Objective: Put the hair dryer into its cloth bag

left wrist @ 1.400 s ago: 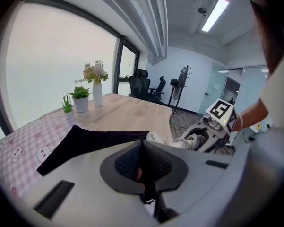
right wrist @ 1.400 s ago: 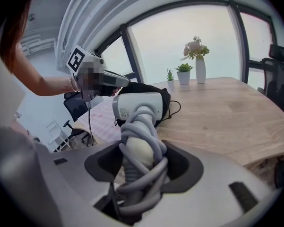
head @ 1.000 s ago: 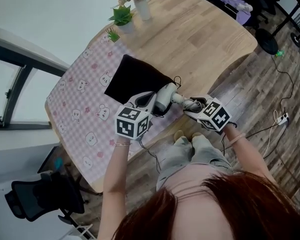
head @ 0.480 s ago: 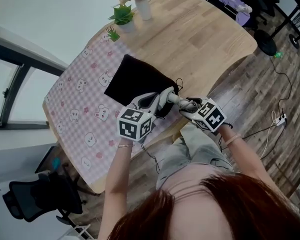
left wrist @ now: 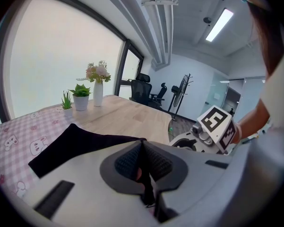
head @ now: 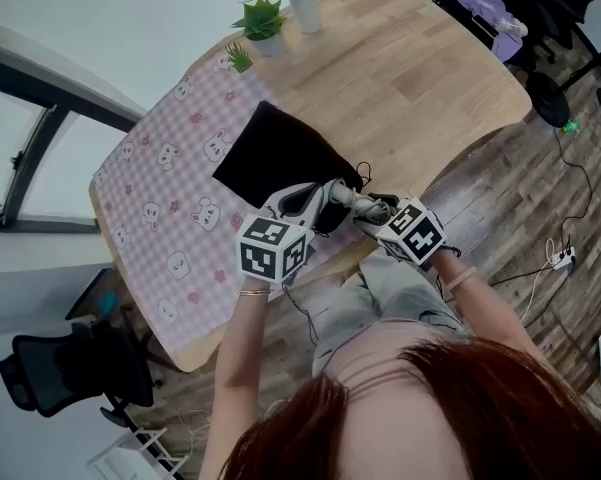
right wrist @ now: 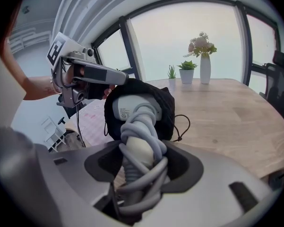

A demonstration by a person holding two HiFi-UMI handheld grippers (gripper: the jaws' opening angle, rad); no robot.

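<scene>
A black cloth bag [head: 275, 158] lies flat on the table, its mouth towards me. My left gripper [head: 305, 200] is shut on the bag's rim and lifts it; in the left gripper view [left wrist: 142, 162] black cloth [left wrist: 80, 141] runs away from the closed jaws. My right gripper [head: 368, 208] is shut on the handle of the grey-white hair dryer [head: 335, 196], which has its cord wound round it. In the right gripper view [right wrist: 139, 167] the dryer's head [right wrist: 132, 109] sits in the open bag mouth [right wrist: 166, 105], with the left gripper [right wrist: 92, 74] holding the rim just left of it.
The bag rests half on a pink checked cloth [head: 170, 218] and half on the bare wooden table [head: 410, 78]. A vase of flowers [head: 302, 3] and small potted plants [head: 265, 28] stand at the far end. The table's near edge is right under both grippers. An office chair [head: 60, 368] stands on the left.
My right gripper has moved left with the hair dryer, so the dryer's head sits deeper in the bag mouth. The left gripper has kept its hold on the rim.
</scene>
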